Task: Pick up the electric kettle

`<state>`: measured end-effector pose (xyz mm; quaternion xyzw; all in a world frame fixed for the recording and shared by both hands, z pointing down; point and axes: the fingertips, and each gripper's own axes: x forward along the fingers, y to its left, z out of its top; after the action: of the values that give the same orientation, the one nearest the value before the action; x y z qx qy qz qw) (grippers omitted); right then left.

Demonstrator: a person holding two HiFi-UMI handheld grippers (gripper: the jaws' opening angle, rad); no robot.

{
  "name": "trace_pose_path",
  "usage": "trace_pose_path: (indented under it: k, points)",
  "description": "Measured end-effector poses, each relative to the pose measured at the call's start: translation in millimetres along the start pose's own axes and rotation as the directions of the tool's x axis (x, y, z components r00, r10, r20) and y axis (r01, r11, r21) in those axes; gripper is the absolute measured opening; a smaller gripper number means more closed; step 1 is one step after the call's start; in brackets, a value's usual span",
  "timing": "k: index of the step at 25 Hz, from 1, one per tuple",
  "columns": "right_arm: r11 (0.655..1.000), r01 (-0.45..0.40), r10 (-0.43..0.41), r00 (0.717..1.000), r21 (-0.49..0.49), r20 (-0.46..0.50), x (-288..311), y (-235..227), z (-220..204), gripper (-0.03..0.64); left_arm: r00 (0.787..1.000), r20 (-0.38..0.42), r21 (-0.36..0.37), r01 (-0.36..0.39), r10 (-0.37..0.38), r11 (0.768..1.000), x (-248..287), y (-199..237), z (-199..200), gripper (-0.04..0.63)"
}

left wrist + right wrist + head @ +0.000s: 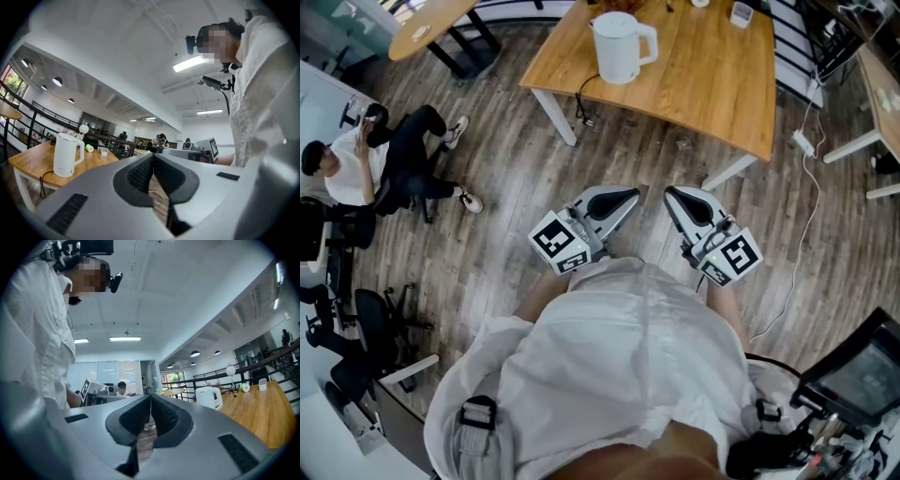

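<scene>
Held level just ahead of the person's white shirt [609,356], left gripper [630,198] and right gripper [672,194] have their jaws pressed together, empty, likely because no reach has begun. At twelve o'clock, well apart, the electric kettle [622,47] stands upright on the wooden table [712,94], handle toward three o'clock.

Head view overhead, gripper views level — all sharing the kettle [622,47].

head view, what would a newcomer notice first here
The white electric kettle stands upright near the edge of the wooden table, its cord trailing over the side. Nearer the camera, the left gripper and right gripper hang side by side over the floor, both shut and empty, short of the table.
</scene>
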<state>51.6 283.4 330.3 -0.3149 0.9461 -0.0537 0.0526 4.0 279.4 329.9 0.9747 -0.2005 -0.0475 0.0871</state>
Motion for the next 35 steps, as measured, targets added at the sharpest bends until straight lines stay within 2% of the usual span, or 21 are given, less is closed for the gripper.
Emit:
trace_pose_path:
  k: [7, 13, 23, 35]
  points:
    - [1.000, 0.004, -0.004, 1.000, 0.014, -0.005, -1.2, -18.9, -4.2, 0.011, 1.000, -0.004, -0.015, -0.028, 0.028, 1.000, 5.5, 10.9, -7.1, 0.008]
    - [1.000, 0.006, -0.006, 1.000, 0.016, -0.008, 14.0, -41.3, -3.0, 0.011, 1.000, 0.007, -0.011, -0.028, 0.028, 1.000, 17.0, 37.7, -0.5, 0.008]
    - [0.999, 0.027, -0.027, 1.000, 0.020, -0.003, 72.8, -102.5, -4.6, 0.011, 0.999, 0.013, -0.001, -0.043, 0.043, 0.999, 34.3, 132.4, 12.5, 0.008]
    - [0.998, 0.055, -0.053, 0.997, 0.041, -0.049, 148.4, -180.5, -14.7, 0.011, 1.000, 0.015, -0.038, 0.002, -0.001, 0.999, 55.1, 235.6, 13.9, 0.008]
